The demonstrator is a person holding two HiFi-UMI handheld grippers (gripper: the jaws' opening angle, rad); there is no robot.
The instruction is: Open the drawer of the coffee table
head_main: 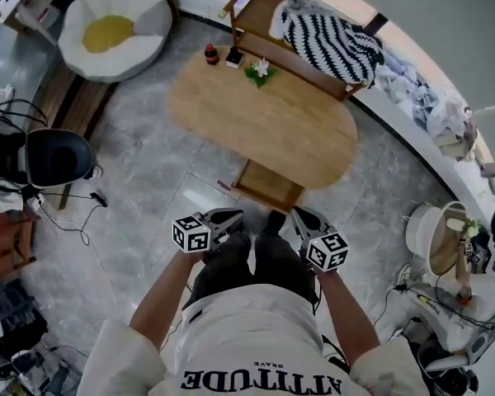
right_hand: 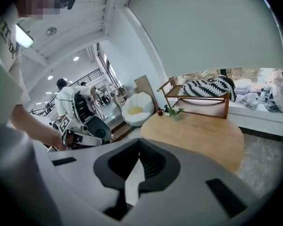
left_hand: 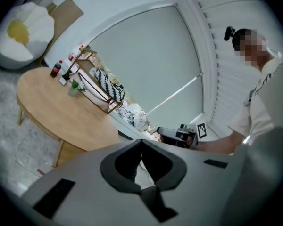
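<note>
The drawer [head_main: 268, 186] stands pulled out from under the near edge of the oval wooden counter [head_main: 264, 122], its open box jutting over the grey floor on the person's side. Nothing touches it.

Both grippers are held on the near side of the counter, well apart from the drawer and in front of the person's legs. The left gripper [head_main: 231, 217] has its fingers [left_hand: 125, 161] pressed together at the tips with nothing between them. The right gripper [head_main: 301, 214] likewise has its fingers [right_hand: 153, 161] meeting at the tips, empty.

At the counter's far edge stand a small dark bottle [head_main: 211, 54] and a little green plant [head_main: 259, 71]. Just beyond that edge is a wooden rack [head_main: 246, 25] carrying a black-and-white striped blanket [head_main: 330, 44]. Off the counter's far left end lies a white cushion with a yellow centre [head_main: 115, 25].
</note>
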